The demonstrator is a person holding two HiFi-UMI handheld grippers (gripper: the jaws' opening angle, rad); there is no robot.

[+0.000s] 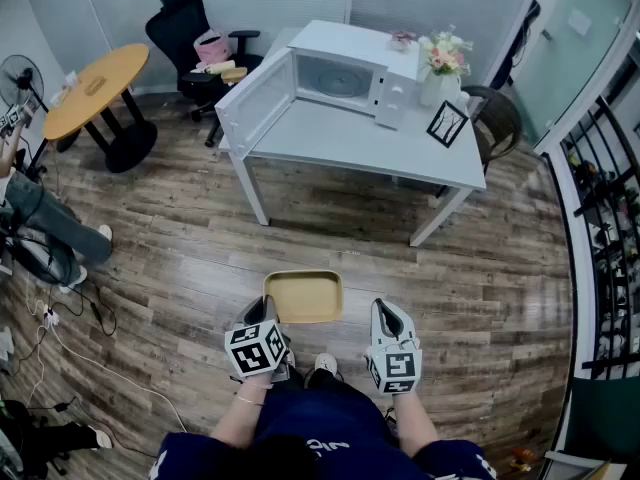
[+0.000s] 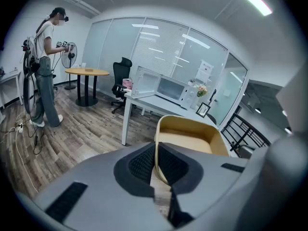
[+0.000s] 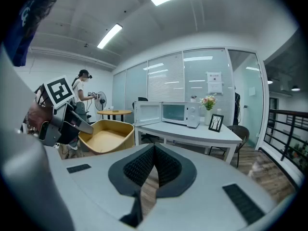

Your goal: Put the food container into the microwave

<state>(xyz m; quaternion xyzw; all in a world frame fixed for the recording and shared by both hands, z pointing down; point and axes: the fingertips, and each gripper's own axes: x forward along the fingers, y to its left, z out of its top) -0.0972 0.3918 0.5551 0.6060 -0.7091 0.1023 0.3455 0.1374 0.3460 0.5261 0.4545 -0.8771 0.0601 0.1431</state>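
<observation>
food container (image 1: 303, 297) — mouth up, long axis crosswise | left gripper (image 1: 267, 312) pinching rim | right gripper (image 1: 386, 309) closed

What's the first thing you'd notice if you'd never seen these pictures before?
The tan food container catches the eye first. It is held low in front of the person, its rim pinched in the left tongs, while the right tongs beside it are shut on nothing. Farther off, a white microwave sits on the white table with its door swung wide open, and flowers stand next to it.
</observation>
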